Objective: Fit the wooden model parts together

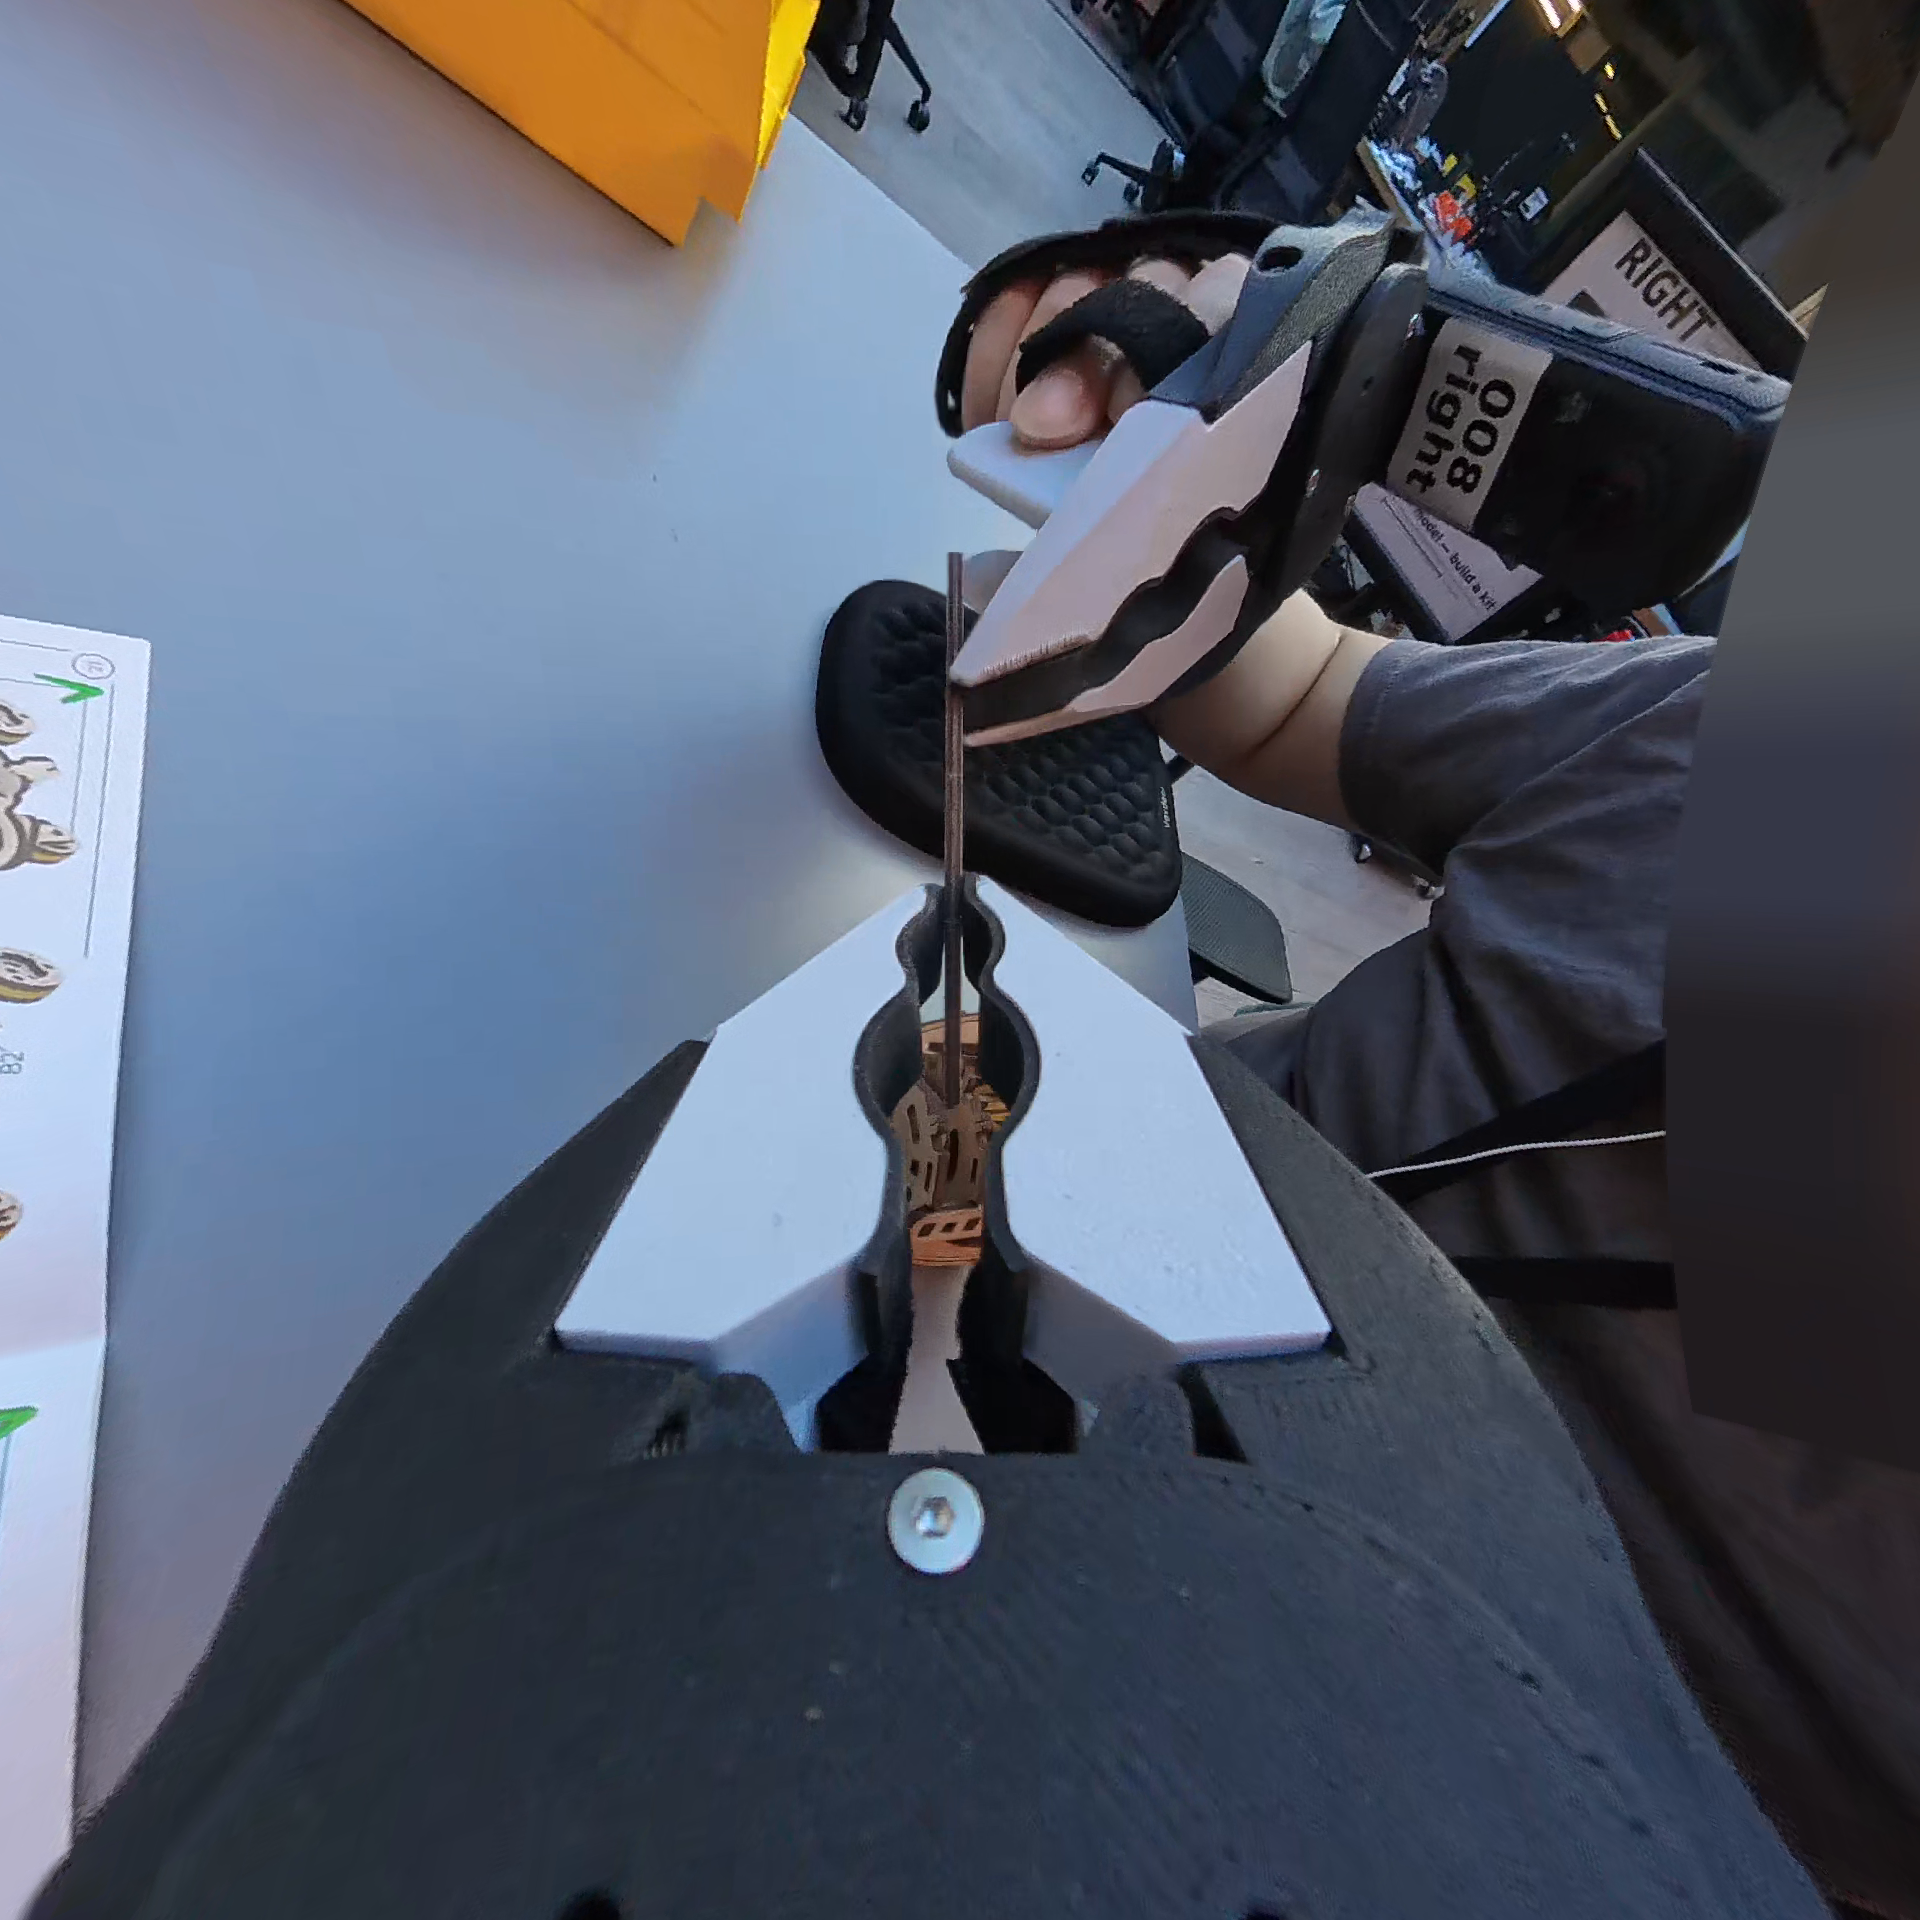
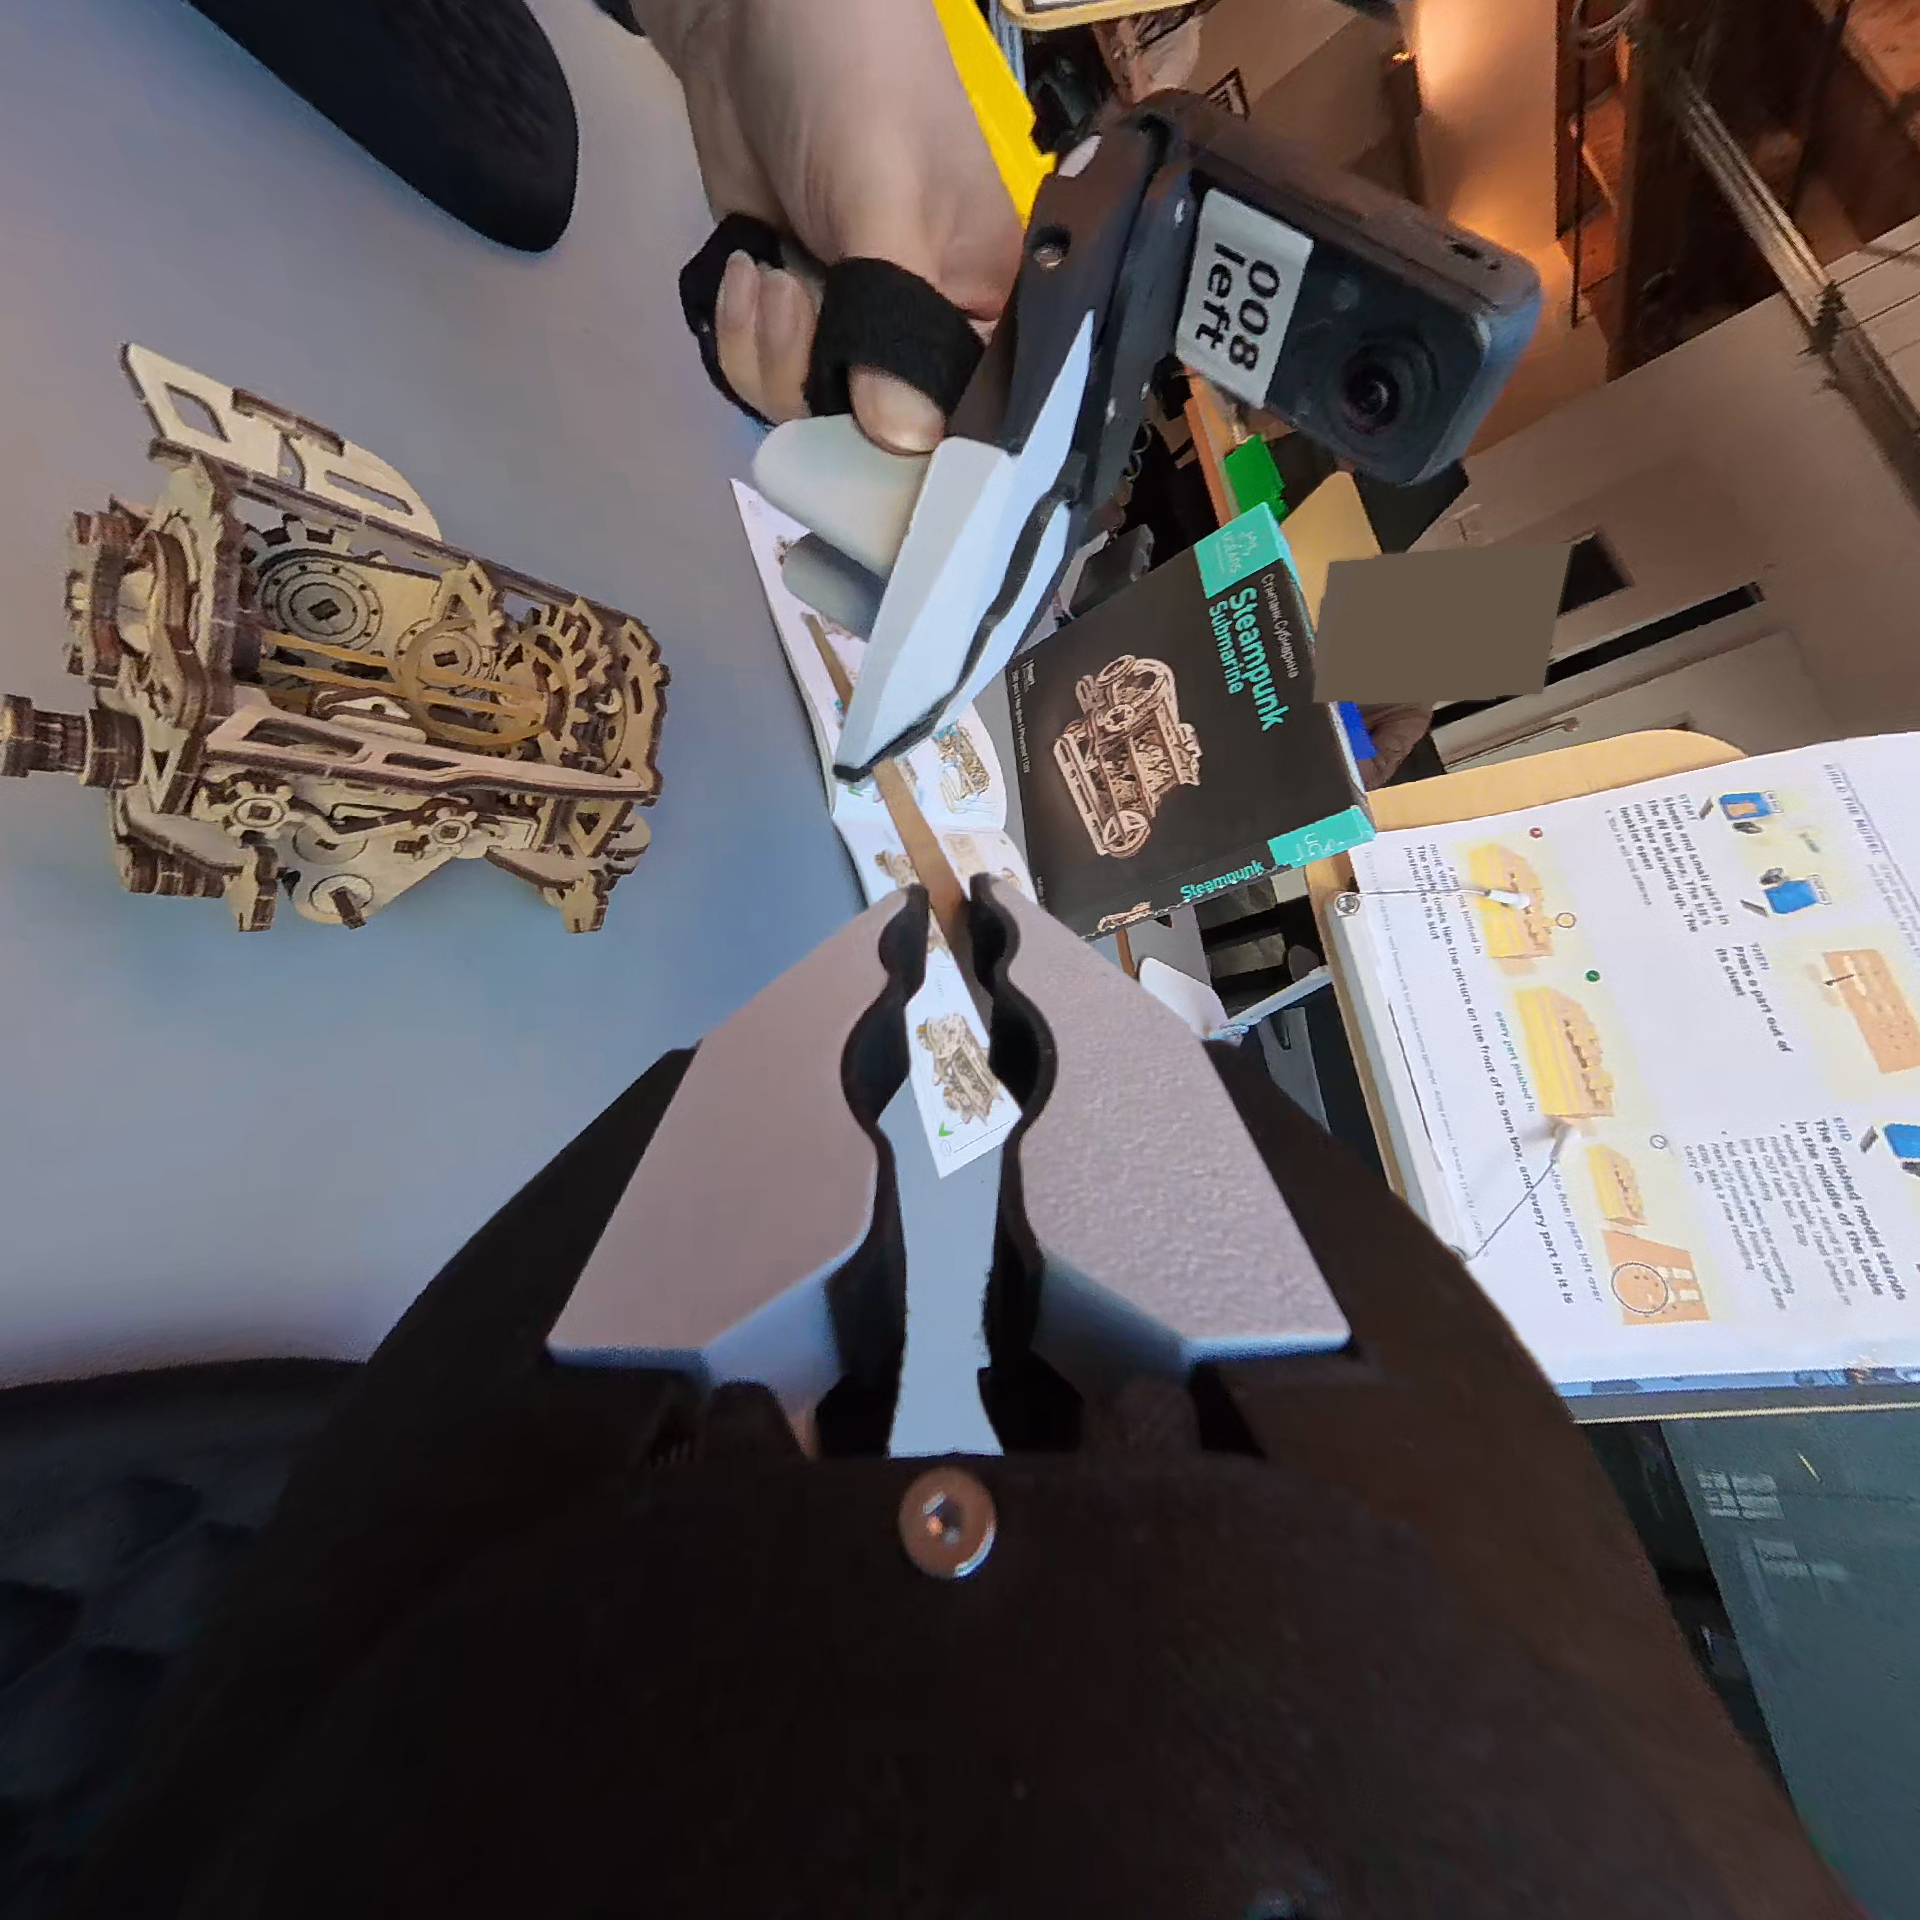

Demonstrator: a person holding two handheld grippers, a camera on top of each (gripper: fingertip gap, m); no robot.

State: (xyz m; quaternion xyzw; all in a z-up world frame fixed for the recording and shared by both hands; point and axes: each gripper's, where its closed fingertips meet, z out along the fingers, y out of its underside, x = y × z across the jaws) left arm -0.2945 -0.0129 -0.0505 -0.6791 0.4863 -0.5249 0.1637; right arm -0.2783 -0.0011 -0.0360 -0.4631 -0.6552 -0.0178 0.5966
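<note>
Both hand-held grippers, left (image 1: 951, 914) and right (image 2: 948, 904), were clamped on 1 thin wooden sheet (image 2: 914, 831); wooden model (image 2: 332, 665), booklet (image 2: 966, 769), box (image 2: 1174, 727) crowded the counter (image 2: 312, 1091).

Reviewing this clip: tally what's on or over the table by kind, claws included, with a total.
Claws: 2, left claw and right claw, both shut on one thin wooden strip
Wooden strips: 1
Built wooden models: 1
Model kit boxes: 1
Instruction booklets: 1
Black wrist pads: 1
Yellow boxes: 1
Total: 8
</note>
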